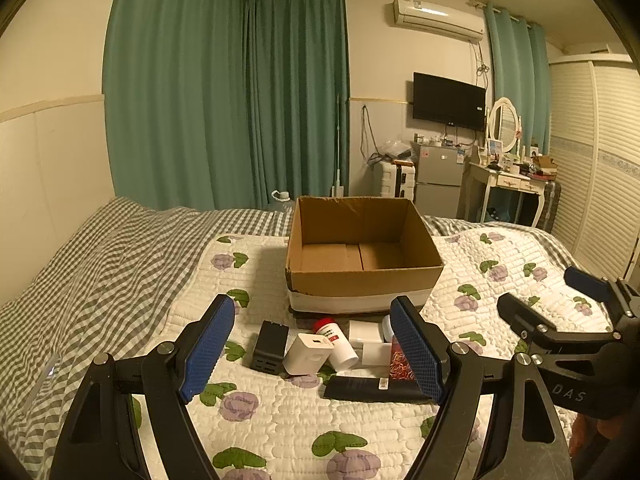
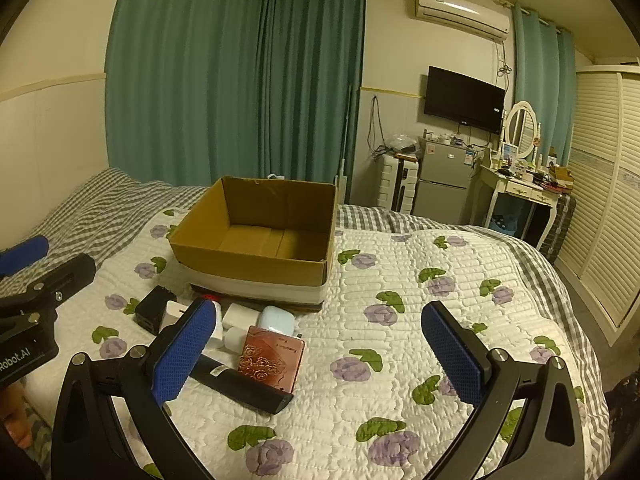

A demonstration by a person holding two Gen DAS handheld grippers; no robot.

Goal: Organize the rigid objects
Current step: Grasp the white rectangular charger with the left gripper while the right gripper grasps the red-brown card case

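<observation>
Small rigid items huddle just in front of the empty cardboard box [image 1: 362, 248] on the quilted bed [image 1: 280, 420]: a white charger [image 1: 308, 354], a red-capped bottle [image 1: 335, 340], a black adapter [image 1: 270, 346] and a reddish tin [image 2: 270, 356]. They look light, hard and somewhat slick, best pinched across flat sides. The left tool [image 1: 312, 354] and right tool [image 2: 320, 354] both gape wide, holding nothing.

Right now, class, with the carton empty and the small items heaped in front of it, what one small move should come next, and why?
Probably ease the left hand-held gripper down onto the white charger cube. It hangs open right over the pile with that cube between its fingers, and the cardboard box behind is empty. The right hand-held gripper, also open, sits further right over bare quilt.
</observation>
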